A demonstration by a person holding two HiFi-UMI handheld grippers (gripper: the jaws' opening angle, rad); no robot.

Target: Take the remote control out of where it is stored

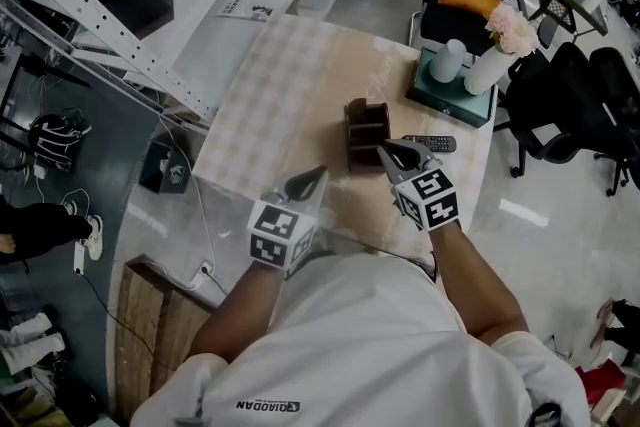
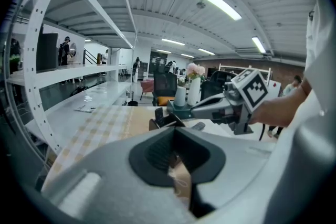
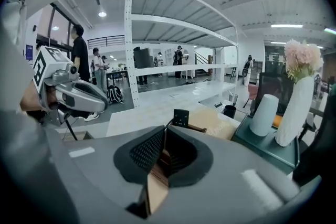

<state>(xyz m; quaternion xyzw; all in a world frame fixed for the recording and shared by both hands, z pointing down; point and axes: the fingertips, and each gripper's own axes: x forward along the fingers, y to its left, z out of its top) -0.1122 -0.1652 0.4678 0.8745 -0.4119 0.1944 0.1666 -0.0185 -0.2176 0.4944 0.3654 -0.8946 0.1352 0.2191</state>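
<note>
The counter (image 1: 270,105) has a beige and white checked pattern. The organizer (image 1: 367,130) is dark brown, the remote control (image 1: 430,143) black, the tray (image 1: 440,100) teal, the vase (image 1: 487,70) white, and its flowers (image 1: 512,30) pink.

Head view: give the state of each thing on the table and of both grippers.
Remote control: lying flat on the table, outside the organizer.
Organizer: upright.
Vase: upright on the teal box, holding flowers.
White cup: standing on the teal box.
Left gripper: shut, empty.
Right gripper: shut, empty, by the organizer.
</note>
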